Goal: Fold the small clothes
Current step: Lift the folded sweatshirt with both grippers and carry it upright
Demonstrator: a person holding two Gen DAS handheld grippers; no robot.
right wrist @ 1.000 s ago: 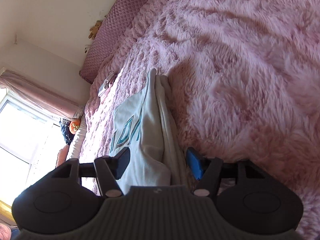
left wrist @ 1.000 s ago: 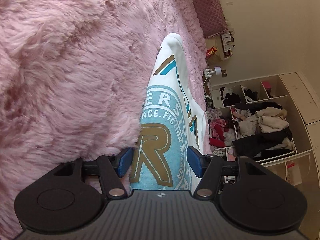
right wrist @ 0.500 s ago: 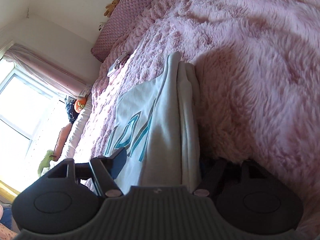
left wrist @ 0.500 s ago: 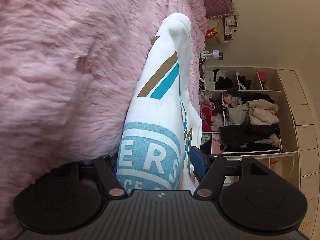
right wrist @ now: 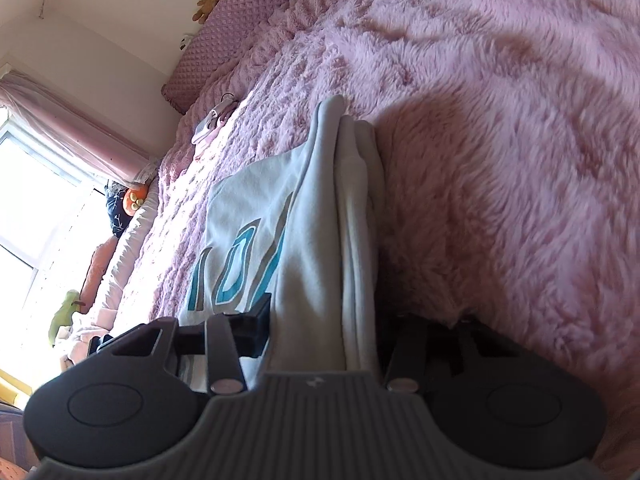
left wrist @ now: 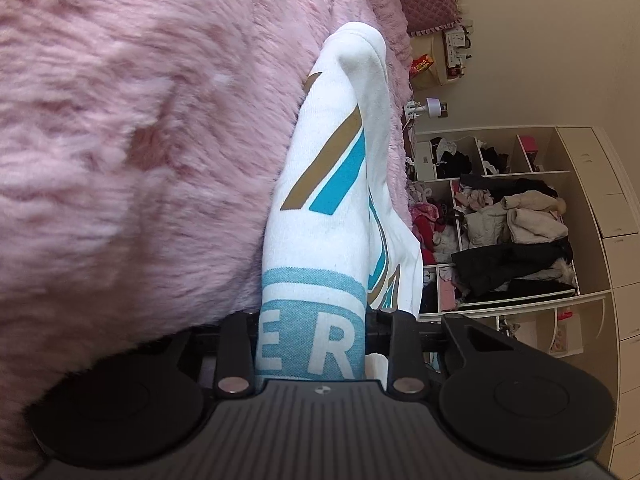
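Note:
A white garment (left wrist: 332, 184) with teal and gold print lies on a fluffy pink blanket (left wrist: 140, 140). My left gripper (left wrist: 314, 332) is shut on its printed edge, with the cloth bunched between the jaws. In the right wrist view the same white garment (right wrist: 320, 232) lies part-folded on the pink blanket (right wrist: 500, 140). My right gripper (right wrist: 324, 332) is shut on its stacked folded edge. The right finger is sunk in the fur and mostly hidden.
Open shelves (left wrist: 500, 220) stuffed with clothes stand beyond the bed's edge. A quilted pink headboard cushion (right wrist: 240, 28) lines the wall. A small pink item (right wrist: 212, 124) lies on the blanket. A bright window (right wrist: 36, 200) with soft toys is at left.
Both grippers moved forward onto the garment's edges and closed on the cloth. The garment edge now bunches between each pair of jaws.

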